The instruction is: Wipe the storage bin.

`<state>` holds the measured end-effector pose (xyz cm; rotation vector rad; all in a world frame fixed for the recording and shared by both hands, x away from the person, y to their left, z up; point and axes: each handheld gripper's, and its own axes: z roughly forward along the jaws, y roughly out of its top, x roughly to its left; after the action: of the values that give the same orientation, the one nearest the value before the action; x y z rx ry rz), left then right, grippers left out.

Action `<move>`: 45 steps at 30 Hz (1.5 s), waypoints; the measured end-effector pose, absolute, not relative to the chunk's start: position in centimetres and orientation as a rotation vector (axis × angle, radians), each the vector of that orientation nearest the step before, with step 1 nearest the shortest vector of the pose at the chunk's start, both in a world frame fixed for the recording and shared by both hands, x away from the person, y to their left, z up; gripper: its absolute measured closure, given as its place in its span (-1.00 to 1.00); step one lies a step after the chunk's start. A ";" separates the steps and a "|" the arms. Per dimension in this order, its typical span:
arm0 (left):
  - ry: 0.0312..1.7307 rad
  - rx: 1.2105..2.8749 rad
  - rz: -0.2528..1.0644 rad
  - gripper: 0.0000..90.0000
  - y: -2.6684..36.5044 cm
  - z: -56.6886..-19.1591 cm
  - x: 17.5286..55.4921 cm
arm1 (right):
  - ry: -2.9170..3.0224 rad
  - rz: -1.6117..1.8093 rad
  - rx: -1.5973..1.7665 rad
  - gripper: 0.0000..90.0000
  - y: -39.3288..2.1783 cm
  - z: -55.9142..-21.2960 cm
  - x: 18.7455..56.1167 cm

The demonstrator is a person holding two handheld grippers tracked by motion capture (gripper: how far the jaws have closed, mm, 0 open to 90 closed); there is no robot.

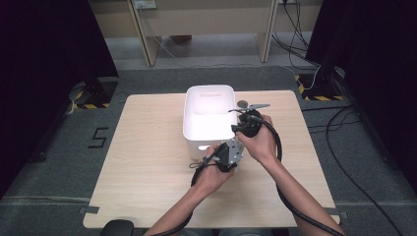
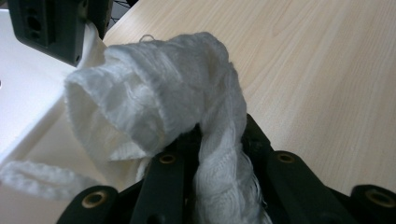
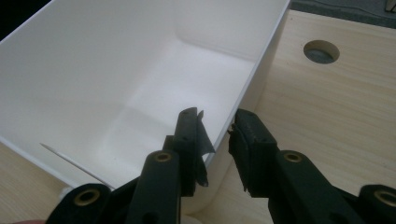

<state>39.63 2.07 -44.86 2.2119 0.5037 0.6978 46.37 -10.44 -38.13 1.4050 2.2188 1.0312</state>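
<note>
- Work surface: a light wooden table on grey carpet, with a person's two forearms entering from the near edge in the high view.
- Container: a white plastic bin, rectangular with rounded corners, stands upright near the table's centre. Its interior reads as plain white in the right gripper view; nothing can be made out lying on its floor.
- Left gripper: jaws drawn narrow and clamped on a white knitted cloth. The cloth is pinched as a twisted strand between the pads and bulges out above them in a loose, open-mouthed fold.
- Position of the cloth: held off the table surface, just beside the bin's near right corner. In the left gripper view the bin's white wall lies at the left, behind the cloth. A loose corded end of the cloth hangs at lower left.
- In the high view the left gripper sits at the bin's near right corner, the hand wrapped around its body.
- Right gripper: jaws straddle the bin's right-hand wall, one jaw inside the bin and the other outside. The wall's rim runs between the pads; whether the pads actually press on it cannot be told for certain, though the gap is narrow.
- In the high view the right gripper sits against the bin's right side, its grey plate on top.
- A round hole in the tabletop lies beyond the bin's right wall.
</note>
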 end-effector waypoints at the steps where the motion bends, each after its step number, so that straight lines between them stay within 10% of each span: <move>1: 0.502 2.216 0.697 0.66 2.1 -44.9 39.6 | 2.219 1.029 1.405 0.60 -10.4 -38.1 46.4; 45: 0.523 2.321 0.648 0.65 1.4 -49.0 40.5 | 2.218 1.027 1.391 0.60 -10.4 -38.1 46.3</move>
<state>40.52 1.40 -48.99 2.3210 0.5228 0.6479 46.27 -10.38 -38.14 1.3907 2.2181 1.0268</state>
